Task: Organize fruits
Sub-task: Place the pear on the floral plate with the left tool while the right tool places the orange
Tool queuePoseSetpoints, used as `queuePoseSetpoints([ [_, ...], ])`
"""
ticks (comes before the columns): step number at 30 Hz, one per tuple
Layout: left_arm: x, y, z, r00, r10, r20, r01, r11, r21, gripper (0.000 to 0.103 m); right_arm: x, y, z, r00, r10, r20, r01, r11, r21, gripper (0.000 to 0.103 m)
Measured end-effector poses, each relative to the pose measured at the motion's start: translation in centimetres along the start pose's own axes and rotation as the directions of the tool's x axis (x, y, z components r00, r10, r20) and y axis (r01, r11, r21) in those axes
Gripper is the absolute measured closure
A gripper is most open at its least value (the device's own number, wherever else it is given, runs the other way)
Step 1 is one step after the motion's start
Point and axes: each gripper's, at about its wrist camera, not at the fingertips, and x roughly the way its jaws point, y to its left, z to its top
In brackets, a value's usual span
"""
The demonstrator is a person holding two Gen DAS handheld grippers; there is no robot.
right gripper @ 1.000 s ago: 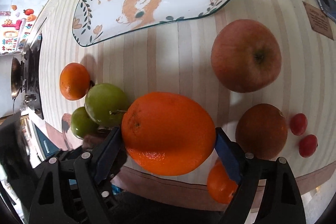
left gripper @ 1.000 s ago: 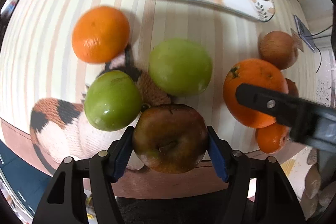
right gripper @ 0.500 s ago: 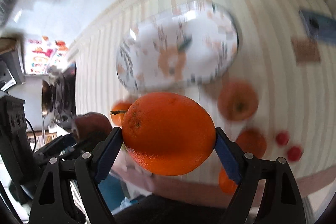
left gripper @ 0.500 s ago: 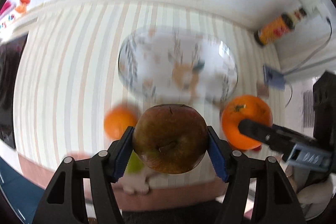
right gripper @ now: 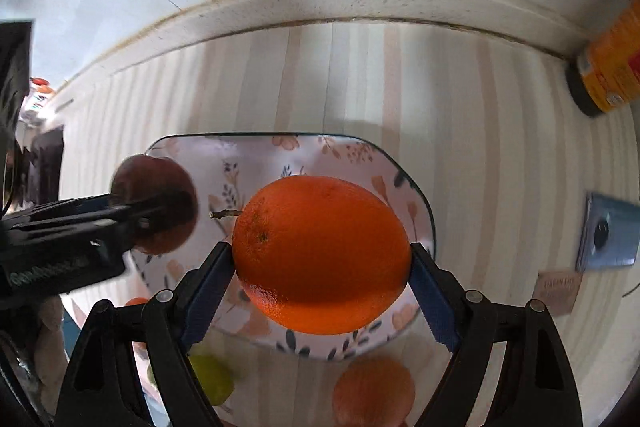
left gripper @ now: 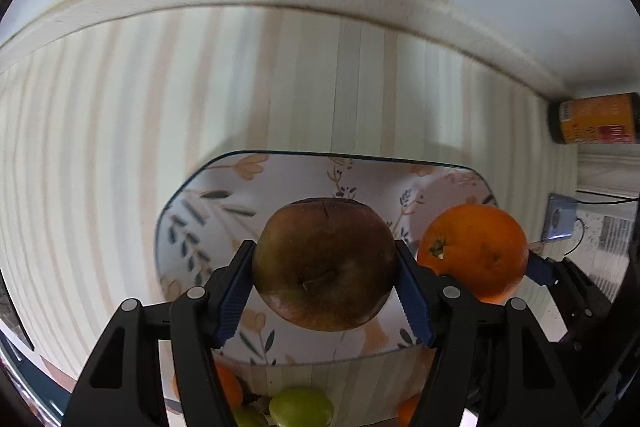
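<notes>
My left gripper (left gripper: 325, 285) is shut on a dark red-brown apple (left gripper: 324, 263) and holds it above the oval deer-patterned plate (left gripper: 192, 227). My right gripper (right gripper: 320, 273) is shut on a large orange (right gripper: 322, 253), also above the plate (right gripper: 360, 155), to the right of the apple. The orange shows in the left wrist view (left gripper: 476, 251); the apple shows in the right wrist view (right gripper: 160, 199). Green fruit (left gripper: 300, 407) and small oranges (left gripper: 228, 387) lie on the striped cloth nearer than the plate.
An orange-labelled can (left gripper: 592, 123) lies at the back right by the wall. A blue device (right gripper: 608, 239) and a brown card (right gripper: 558, 289) lie right of the plate. A reddish fruit (right gripper: 372, 387) and a green one (right gripper: 212, 379) sit near the plate's front edge.
Both grippers lifted their fruit off the cloth and moved forward; they now hold them over the plate, with the loose fruit left behind near the front edge.
</notes>
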Motion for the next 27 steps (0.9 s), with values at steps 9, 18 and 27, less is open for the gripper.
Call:
queuePoseSetpoints([
  [9, 1.7, -0.5, 0.8, 0.998, 0.038, -0.042, -0.038, 0.999, -0.001, 0.038, 1.5, -0.8, 2.0, 0.999, 0.001, -0.048, 0.0, 1.0, 0.005, 0.014],
  [18, -0.9, -1.5, -0.3, 0.998, 0.056, 0.035, -0.057, 0.998, 0.009, 0.014, -0.2, -1.1, 1.7, 0.999, 0.008, -0.038, -0.007, 1.0, 0.03, 0.005],
  [27, -5.5, 0.1, -5.7, 0.977, 0.14, 0.161, -0.14, 0.99, -0.014, 0.014, -3.8, -0.3, -2.8, 0.999, -0.046, 0.021, 0.046, 0.999, 0.021, 0.005],
])
